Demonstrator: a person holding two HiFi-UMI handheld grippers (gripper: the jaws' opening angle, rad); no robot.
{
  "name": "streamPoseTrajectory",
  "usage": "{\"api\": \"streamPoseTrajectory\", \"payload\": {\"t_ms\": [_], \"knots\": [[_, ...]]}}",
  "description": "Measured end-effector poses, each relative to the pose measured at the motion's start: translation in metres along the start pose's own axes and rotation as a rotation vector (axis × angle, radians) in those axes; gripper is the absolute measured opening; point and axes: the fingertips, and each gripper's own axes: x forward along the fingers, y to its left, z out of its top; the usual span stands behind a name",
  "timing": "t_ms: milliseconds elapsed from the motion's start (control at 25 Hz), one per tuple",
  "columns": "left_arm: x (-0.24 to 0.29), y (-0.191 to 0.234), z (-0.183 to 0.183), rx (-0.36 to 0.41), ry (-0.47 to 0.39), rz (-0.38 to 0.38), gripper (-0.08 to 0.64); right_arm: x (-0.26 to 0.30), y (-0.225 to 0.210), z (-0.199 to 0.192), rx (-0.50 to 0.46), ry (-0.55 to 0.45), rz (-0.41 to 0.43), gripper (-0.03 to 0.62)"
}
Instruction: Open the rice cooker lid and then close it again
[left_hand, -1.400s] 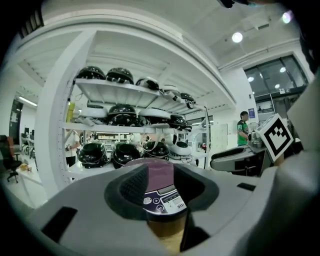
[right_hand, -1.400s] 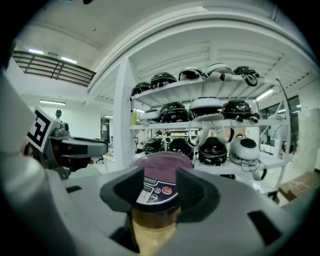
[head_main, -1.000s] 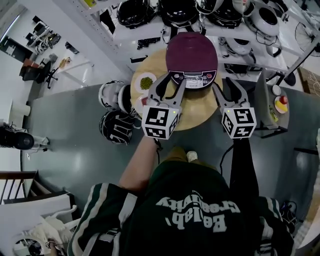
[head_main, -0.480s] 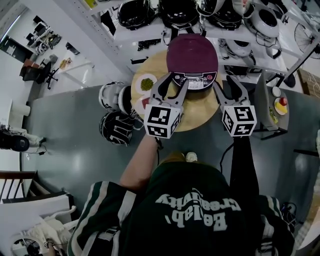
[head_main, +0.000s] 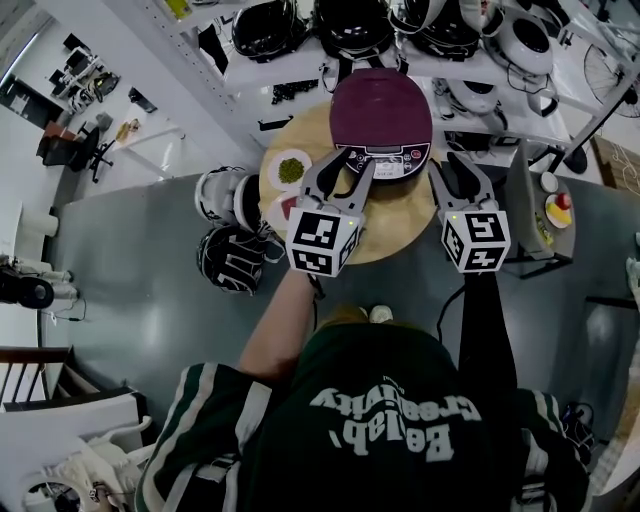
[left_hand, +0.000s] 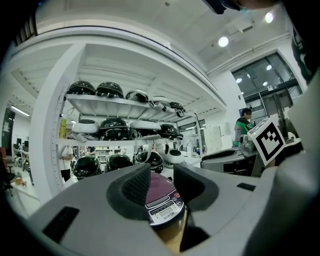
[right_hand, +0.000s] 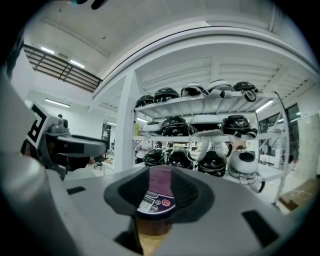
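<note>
Left gripper and right gripper face the closed rice cooker at 12 o'clock. Both pairs of jaws have just been closing and stand narrowly apart, empty

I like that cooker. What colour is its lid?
The lid is dark purple-maroon. It shows best in the head view.

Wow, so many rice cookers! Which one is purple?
The rice cooker standing alone on the round wooden table. Its closed lid is dark purple; the cookers on the shelf behind are black or white.
</note>
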Motion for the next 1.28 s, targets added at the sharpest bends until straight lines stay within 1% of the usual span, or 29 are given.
{"api": "streamPoseTrajectory", "payload": {"t_ms": [80, 160, 200, 240, 400, 480, 680, 840, 1080, 1280], "knots": [[0.000, 0.000, 0.000, 0.007, -0.001, 0.000, 0.134, -0.002, -0.001, 0.000, -0.007, 0.001, -0.007, 0.083], [0.000, 0.001, 0.001, 0.016, -0.005, 0.010, 0.094, -0.004, -0.001, 0.001, -0.006, -0.003, -0.007, 0.025], [-0.001, 0.002, 0.002, 0.020, -0.005, 0.015, 0.033, -0.005, -0.001, 0.003, 0.000, -0.007, -0.001, 0.004], [-0.001, 0.002, 0.002, 0.024, -0.004, 0.015, 0.000, -0.006, 0.000, 0.004, 0.006, -0.013, 0.007, 0.003], [0.001, -0.003, 0.000, 0.019, 0.002, -0.007, 0.000, -0.008, 0.001, 0.008, 0.005, -0.025, 0.018, 0.003], [0.000, -0.003, 0.000, 0.017, 0.003, -0.006, 0.000, -0.009, 0.001, 0.009, -0.013, -0.025, 0.014, 0.003], [-0.004, -0.002, 0.002, 0.007, 0.007, -0.001, 0.000, -0.009, 0.000, 0.003, -0.087, 0.012, -0.023, 0.003], [-0.005, 0.002, 0.001, 0.009, 0.011, 0.003, 0.000, -0.008, 0.002, 0.001, -0.084, 0.019, -0.025, 0.003], [-0.003, 0.000, -0.004, 0.012, 0.028, -0.017, 0.000, -0.007, -0.003, -0.002, -0.069, 0.024, -0.037, 0.003], [-0.002, 0.000, -0.005, 0.024, 0.033, -0.027, 0.000, -0.007, -0.001, -0.002, -0.078, 0.020, -0.035, 0.003]]}}
